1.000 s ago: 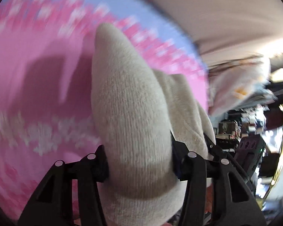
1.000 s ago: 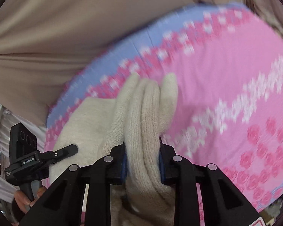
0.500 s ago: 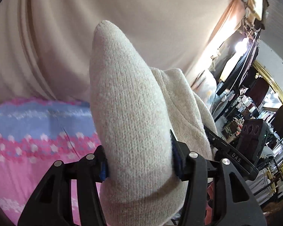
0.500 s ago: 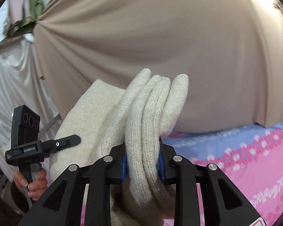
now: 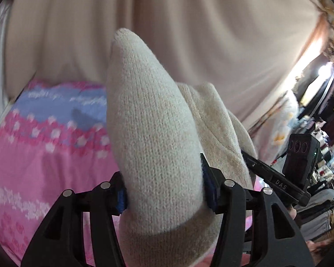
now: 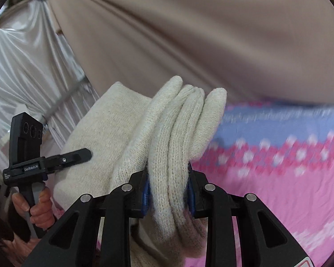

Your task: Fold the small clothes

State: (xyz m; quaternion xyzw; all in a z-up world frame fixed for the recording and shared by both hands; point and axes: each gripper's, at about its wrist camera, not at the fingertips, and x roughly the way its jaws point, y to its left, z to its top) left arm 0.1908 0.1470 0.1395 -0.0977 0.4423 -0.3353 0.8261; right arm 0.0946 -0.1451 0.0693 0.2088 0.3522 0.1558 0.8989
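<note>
Over pink bedding (image 6: 289, 200), cream knit garment (image 6: 173, 146) hangs bunched in ribbed folds.

Below my grippers, a bed is lying spread with a pink blanket (image 5: 44, 169), its white flower bands and a blue strip running along the far edge (image 6: 289, 120). Motion blur is smearing the pattern, so I cannot tell anything else lying on it.
</note>
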